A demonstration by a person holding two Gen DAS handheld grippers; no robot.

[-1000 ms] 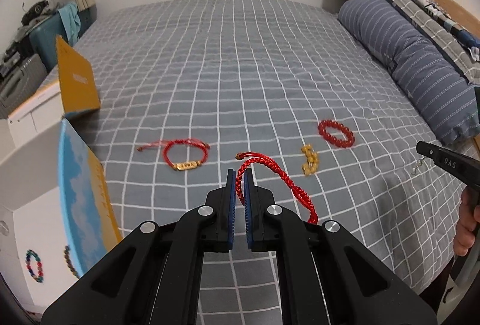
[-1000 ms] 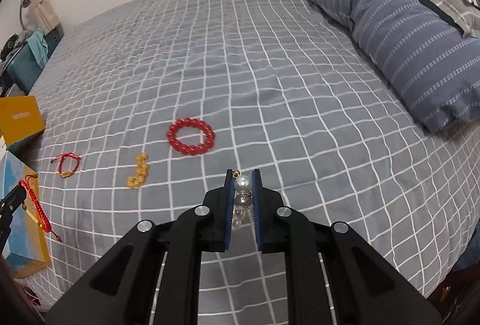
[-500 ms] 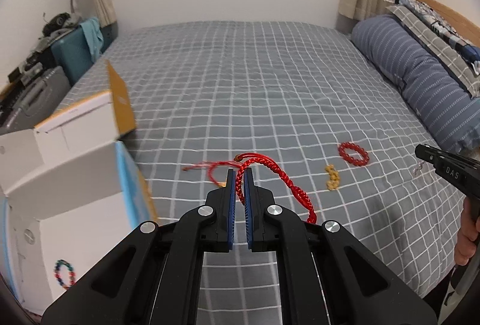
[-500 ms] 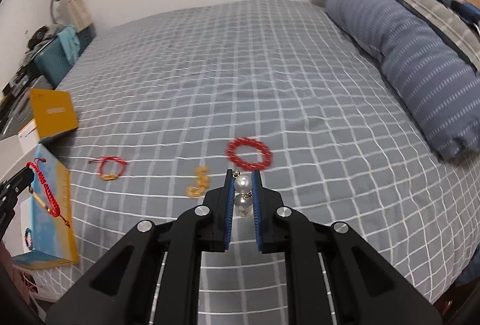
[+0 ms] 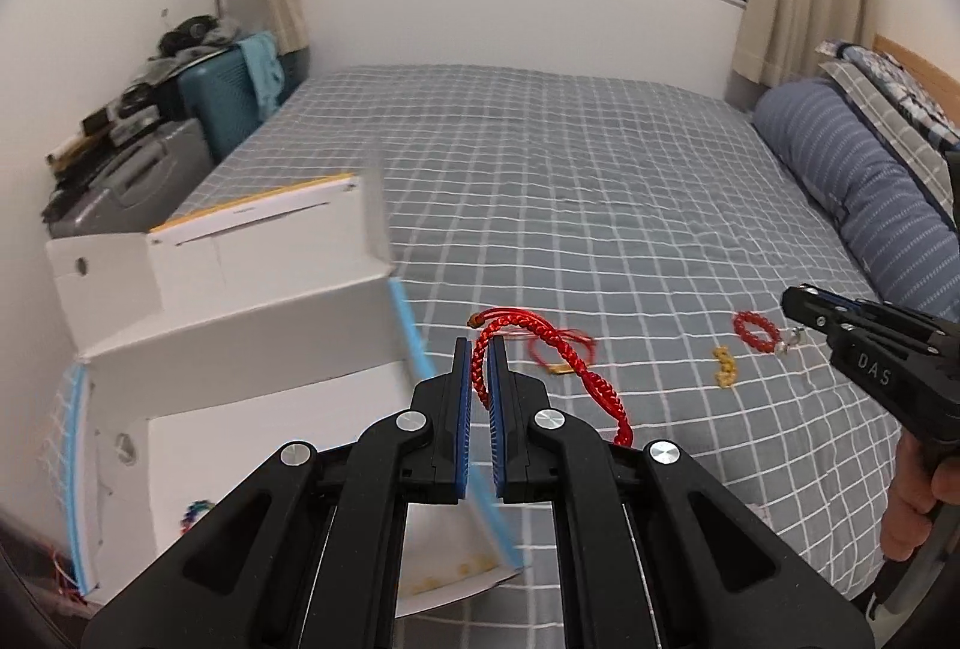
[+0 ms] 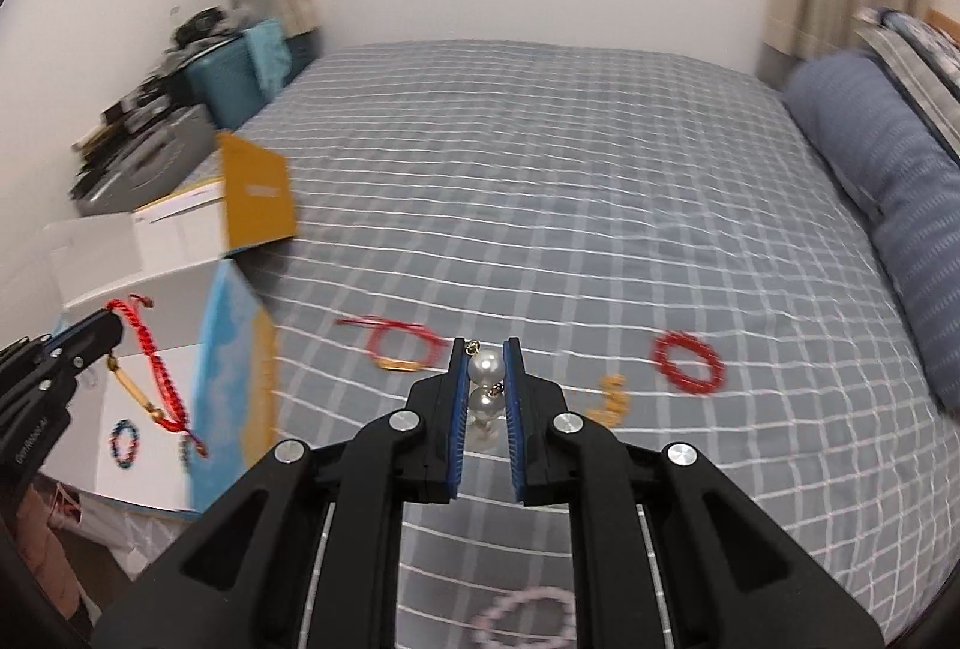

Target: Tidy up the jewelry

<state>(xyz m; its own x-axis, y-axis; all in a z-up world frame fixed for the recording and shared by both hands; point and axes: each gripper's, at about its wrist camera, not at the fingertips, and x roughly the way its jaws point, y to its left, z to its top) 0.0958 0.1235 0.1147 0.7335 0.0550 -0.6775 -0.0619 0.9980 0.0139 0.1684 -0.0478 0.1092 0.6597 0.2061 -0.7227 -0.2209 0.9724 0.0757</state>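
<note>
My left gripper [image 5: 479, 349] is shut on a red braided bracelet [image 5: 543, 349], which hangs to the right of the fingers, above the right edge of an open white box [image 5: 240, 349]. In the right wrist view that bracelet [image 6: 153, 367] dangles over the box [image 6: 150, 409]. My right gripper [image 6: 486, 349] is shut on a pearl earring [image 6: 485, 367] above the bed. On the bedspread lie a thin red cord bracelet with a gold bar [image 6: 399, 346], a gold chain piece [image 6: 612, 397] and a red bead bracelet [image 6: 687, 362].
The box holds a multicoloured bead bracelet [image 6: 123, 442] and small gold pieces [image 5: 444, 574]. A pink bead ring [image 6: 522, 616] lies near the bed's front edge. A striped pillow [image 6: 888, 181] is at the right; suitcases [image 5: 138, 169] stand left of the bed.
Both grippers swung left and tilted up. The left gripper with the red braided bracelet has come over the white box. The right gripper with the pearl earring moved left across the bed.
</note>
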